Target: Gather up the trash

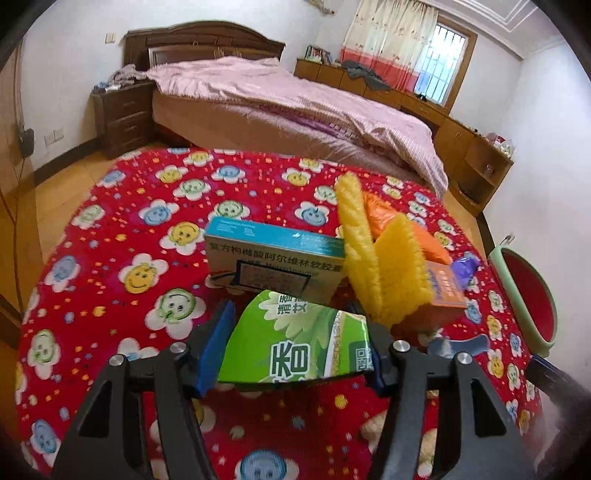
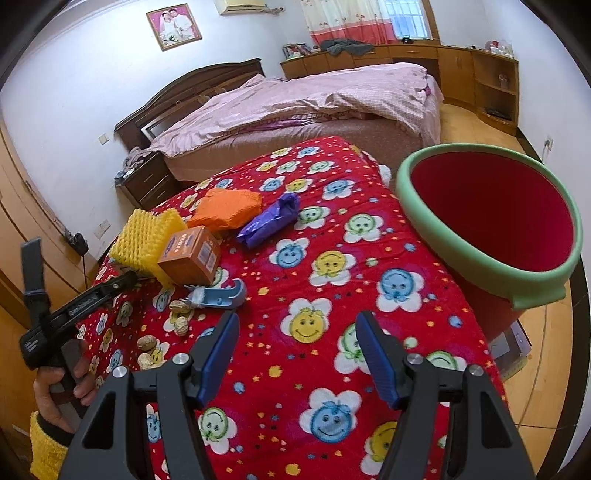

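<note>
White walls point(image 2: 74, 92), wood floor point(image 1: 66, 184). I faced a dark wooden bed point(image 1: 258, 107) under a pink cover, a nightstand point(image 1: 123, 118) at its side. Low cabinets point(image 1: 369, 85) ran beneath a barred window point(image 1: 439, 59); its curtain point(image 1: 384, 40) let daylight through. A framed photo point(image 2: 173, 26) hung above the headboard.

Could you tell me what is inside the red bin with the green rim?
The red bin shows only bare red wall inside; no trash is visible. Its bottom is hidden below the near rim.

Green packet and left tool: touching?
Touching. The left wrist view shows the green packet clamped between the left tool's blue pads, lifted off the tablecloth.
</note>
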{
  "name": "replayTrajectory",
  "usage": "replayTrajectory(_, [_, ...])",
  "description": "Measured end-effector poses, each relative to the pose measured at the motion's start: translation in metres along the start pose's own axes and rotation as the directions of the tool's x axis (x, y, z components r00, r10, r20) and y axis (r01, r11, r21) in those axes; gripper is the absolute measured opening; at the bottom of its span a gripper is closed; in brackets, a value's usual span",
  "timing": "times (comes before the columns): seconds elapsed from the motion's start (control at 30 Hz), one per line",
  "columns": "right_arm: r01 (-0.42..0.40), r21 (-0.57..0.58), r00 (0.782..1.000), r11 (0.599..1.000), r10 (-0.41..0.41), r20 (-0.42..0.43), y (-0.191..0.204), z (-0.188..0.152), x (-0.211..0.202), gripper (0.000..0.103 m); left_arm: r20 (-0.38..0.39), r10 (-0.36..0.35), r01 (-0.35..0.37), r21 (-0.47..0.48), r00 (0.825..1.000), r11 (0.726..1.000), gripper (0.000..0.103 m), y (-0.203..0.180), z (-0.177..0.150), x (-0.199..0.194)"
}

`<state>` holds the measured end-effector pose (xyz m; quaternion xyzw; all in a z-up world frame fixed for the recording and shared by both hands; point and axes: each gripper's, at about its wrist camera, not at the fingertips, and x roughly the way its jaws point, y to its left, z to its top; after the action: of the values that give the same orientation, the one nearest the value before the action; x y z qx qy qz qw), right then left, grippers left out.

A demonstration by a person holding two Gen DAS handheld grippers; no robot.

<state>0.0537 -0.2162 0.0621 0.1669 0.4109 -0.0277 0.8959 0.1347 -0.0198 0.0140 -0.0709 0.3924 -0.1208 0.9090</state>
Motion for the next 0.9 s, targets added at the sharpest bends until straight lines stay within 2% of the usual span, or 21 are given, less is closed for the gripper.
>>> replayTrajectory(0.23, [-0.045,-0.035,0.999,0.998,0.044,-0.02,0.024,0.005,0.016,0.068,0.016,0.005,-0.004,-0.045,1.0,0.999,0.062,0.007,-0.005,-0.021])
replayTrajectory(0.5, [-0.084,-0.061,0.995,0.995,0.08,-0.065,0.06,0.007,0.047,0.068,0.01,0.016,-0.016,-0.061,1.0,0.998,0.062,0.015,-0.014,-0.027])
replayTrajectory(0.9, [-0.025,-0.101,0.996,0.995,0.016,-0.093,0.079,0.01,0.081,0.073,0.019,-0.014,0.015,-0.063,1.0,0.998,0.062,0.016,-0.015,-0.031])
